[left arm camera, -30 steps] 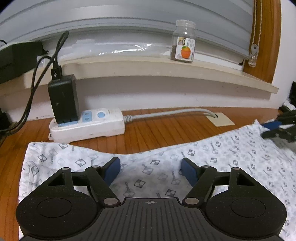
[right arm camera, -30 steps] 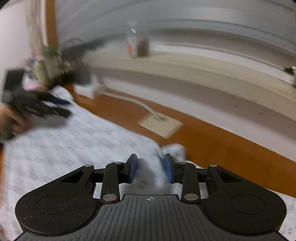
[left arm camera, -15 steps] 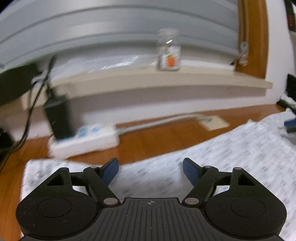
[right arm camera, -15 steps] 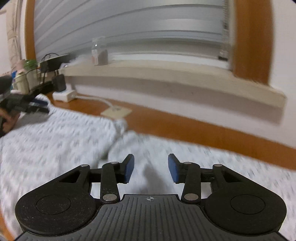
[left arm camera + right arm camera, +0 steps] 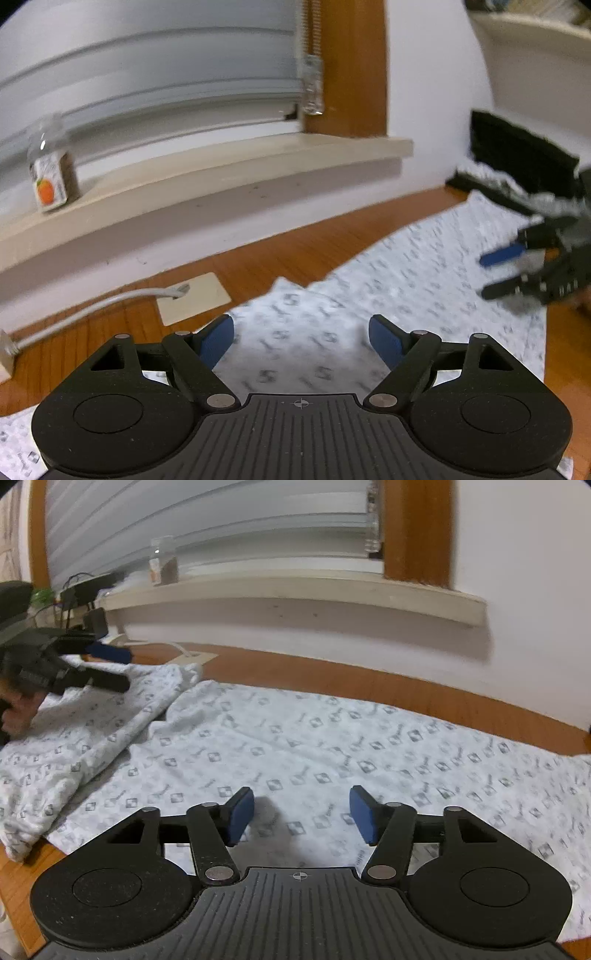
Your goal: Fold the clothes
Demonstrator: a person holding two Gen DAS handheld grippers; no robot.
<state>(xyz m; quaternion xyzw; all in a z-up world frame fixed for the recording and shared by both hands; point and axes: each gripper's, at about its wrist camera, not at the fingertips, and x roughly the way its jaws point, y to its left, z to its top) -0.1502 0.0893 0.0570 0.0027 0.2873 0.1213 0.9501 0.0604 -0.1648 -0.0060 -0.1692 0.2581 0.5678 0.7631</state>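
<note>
So the patterned garment [image 5: 332, 746] is lying spread on the desk [image 5: 369, 681], one side already flopped over. Left gripper [image 5: 301, 334] and right gripper [image 5: 301, 814] are both opening, nothing pinched. My worry: grab only the top layer and the fold drags crooked.

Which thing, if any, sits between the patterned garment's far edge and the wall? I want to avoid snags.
In the right wrist view, only a bare strip of wooden table separates the garment from the wall.

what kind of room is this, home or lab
Probably a home room: a wooden desk under a window sill with closed blinds, a small jar on the sill, and a patterned garment spread out.
</note>
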